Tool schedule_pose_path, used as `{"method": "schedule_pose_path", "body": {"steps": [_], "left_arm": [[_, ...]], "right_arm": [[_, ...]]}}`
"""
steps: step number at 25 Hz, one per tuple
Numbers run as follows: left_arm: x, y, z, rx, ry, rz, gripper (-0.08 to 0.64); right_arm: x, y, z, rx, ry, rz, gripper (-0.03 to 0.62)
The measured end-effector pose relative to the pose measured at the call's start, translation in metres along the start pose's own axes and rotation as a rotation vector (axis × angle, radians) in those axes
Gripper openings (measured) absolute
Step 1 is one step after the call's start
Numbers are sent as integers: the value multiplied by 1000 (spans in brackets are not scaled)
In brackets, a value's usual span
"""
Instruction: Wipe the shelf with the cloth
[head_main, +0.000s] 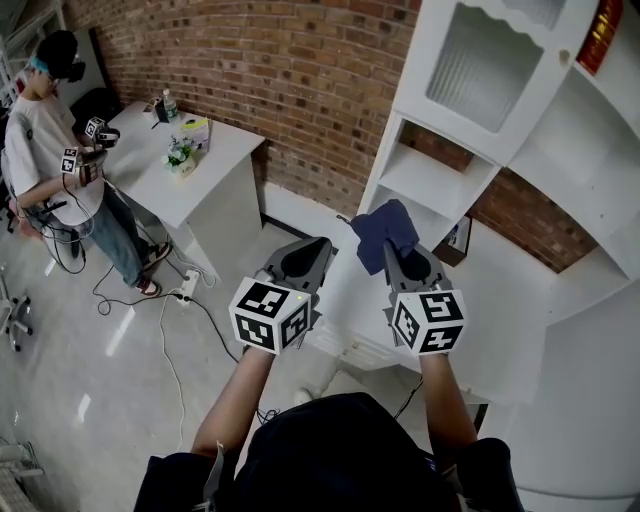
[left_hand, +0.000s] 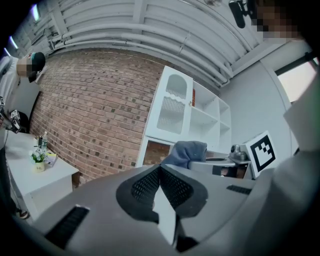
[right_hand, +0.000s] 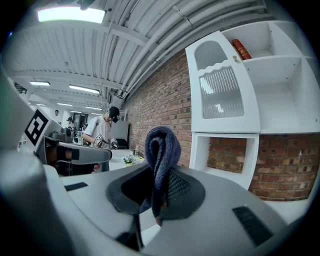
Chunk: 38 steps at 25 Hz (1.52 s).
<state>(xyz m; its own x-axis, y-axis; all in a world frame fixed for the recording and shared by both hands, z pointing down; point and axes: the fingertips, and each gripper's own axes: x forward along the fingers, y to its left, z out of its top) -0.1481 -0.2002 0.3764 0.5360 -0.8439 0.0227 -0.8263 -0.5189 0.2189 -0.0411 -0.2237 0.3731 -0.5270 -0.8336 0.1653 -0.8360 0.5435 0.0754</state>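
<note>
Left gripper (head_main: 315, 246) hangs empty, jaws together; right gripper (head_main: 392, 248), before the white shelf (head_main: 425, 180), has its jaws clamped on the cloth (head_main: 385, 226). Soft, light and floppy, it likely handles best pinched at a bunched fold, as now.

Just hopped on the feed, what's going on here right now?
A person stands before the white shelf unit with a tool in each hand. The right tool is clamped on a blue cloth, held up in front of the shelf unit, apparently not touching it. The left tool is shut and empty beside it. Wiping looks not yet begun.
</note>
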Motion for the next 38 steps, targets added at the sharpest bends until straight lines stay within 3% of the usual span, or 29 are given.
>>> {"method": "schedule_pose_path", "body": {"steps": [12, 25, 38], "left_arm": [[20, 8, 2, 12, -8, 18, 15], [98, -2, 7, 49, 12, -29, 15], [177, 11, -1, 42, 52, -62, 15]], "right_arm": [[20, -14, 3, -7, -15, 22, 61], [48, -92, 2, 28, -31, -46, 61], [100, -155, -13, 27, 24, -78, 61]]}}
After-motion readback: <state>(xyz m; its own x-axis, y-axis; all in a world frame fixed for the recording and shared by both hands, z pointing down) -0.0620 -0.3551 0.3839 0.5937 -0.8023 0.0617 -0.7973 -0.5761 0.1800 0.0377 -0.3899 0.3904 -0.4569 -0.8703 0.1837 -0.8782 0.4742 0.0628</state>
